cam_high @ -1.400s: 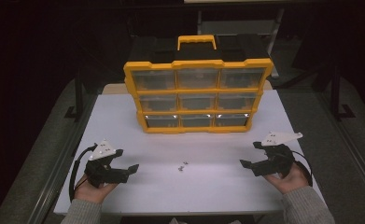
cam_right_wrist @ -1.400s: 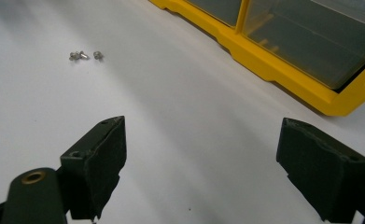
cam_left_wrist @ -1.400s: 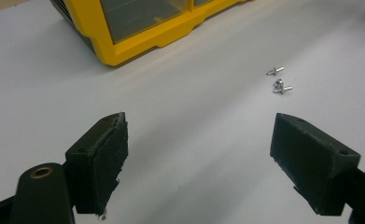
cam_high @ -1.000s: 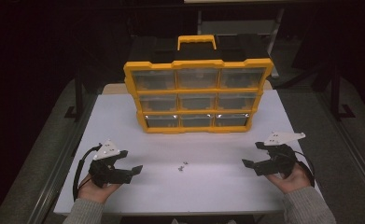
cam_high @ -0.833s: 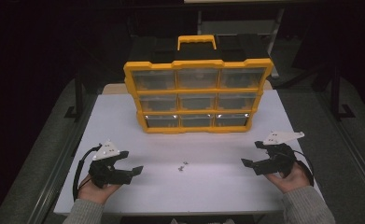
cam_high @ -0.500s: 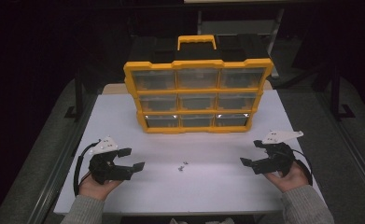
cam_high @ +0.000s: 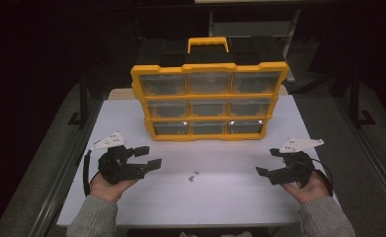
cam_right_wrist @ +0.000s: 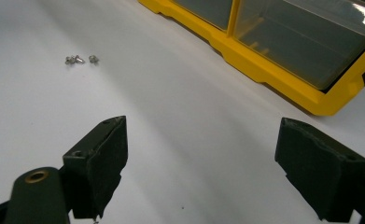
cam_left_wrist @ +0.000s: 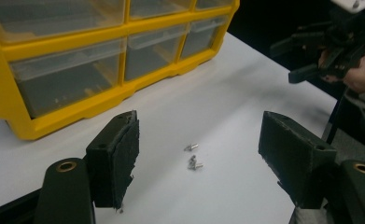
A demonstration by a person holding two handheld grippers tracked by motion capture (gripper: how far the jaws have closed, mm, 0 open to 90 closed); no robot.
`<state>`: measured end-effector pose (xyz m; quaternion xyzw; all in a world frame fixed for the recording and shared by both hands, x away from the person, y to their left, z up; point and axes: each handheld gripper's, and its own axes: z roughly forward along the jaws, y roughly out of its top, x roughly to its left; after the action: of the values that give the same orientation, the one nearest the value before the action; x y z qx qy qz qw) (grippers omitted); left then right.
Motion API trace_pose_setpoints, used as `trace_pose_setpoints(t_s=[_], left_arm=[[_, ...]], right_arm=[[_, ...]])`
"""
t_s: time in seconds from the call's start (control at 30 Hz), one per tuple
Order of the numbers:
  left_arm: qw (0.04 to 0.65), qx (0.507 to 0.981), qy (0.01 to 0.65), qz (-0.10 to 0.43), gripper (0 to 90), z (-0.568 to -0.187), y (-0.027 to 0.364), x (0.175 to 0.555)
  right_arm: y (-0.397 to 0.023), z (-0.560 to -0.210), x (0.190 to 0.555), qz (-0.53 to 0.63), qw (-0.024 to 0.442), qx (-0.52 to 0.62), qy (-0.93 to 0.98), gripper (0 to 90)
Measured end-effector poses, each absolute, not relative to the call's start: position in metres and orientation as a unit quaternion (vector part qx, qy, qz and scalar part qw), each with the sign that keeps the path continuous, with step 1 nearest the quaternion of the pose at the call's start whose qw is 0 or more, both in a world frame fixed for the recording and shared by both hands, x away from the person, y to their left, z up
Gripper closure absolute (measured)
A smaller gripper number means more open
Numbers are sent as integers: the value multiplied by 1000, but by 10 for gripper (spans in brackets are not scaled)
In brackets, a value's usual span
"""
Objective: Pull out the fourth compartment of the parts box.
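A few small metal screws are lying in a loose cluster on the white table, in front of a yellow drawer organizer that is standing upright at the far side. The left gripper is being held above the table at the left, its jaws spread wide though they have just been closing a little, with nothing gripped between them. In the left gripper view the screws are seen on the table beyond the two black jaws, framed in the gap between them and touching neither. The right gripper is being held at the right, jaws also spread apart and empty. In the right gripper view the screws are lying well ahead of the jaws, off toward the left one.
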<state>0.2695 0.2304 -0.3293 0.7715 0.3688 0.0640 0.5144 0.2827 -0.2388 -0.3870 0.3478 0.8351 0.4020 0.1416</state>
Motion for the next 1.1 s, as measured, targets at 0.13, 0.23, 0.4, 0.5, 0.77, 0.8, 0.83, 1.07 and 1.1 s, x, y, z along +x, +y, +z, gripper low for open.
trace_pose_setpoints(t_s=[0.13, 0.23, 0.4, 0.5, 0.77, 0.8, 0.83, 1.07, 1.1], left_arm=[[517, 768, 371, 74, 310, -319, 224, 272], [520, 766, 372, 73, 326, -313, 219, 276], [531, 745, 400, 60, 314, -303, 214, 290], [532, 731, 424, 61, 304, -300, 212, 299], [560, 678, 475, 33, 344, -307, 213, 328], [568, 667, 482, 30, 356, -308, 213, 330], [571, 662, 485, 29, 379, -308, 213, 332], [567, 617, 544, -39, 446, -314, 212, 353], [566, 607, 557, -43, 446, -315, 213, 355]], right_arm=[[-240, -386, 284, 404, 143, 347, 834, 164], [-239, -386, 284, 403, 143, 342, 837, 165], [-234, -386, 286, 400, 143, 340, 839, 165], [-233, -387, 286, 397, 142, 338, 841, 166], [-237, -387, 286, 394, 142, 344, 840, 172], [-237, -387, 286, 394, 142, 344, 840, 174], [-237, -387, 285, 394, 143, 342, 841, 176], [-241, -386, 283, 402, 150, 344, 835, 208], [-242, -384, 283, 405, 149, 348, 832, 208]])
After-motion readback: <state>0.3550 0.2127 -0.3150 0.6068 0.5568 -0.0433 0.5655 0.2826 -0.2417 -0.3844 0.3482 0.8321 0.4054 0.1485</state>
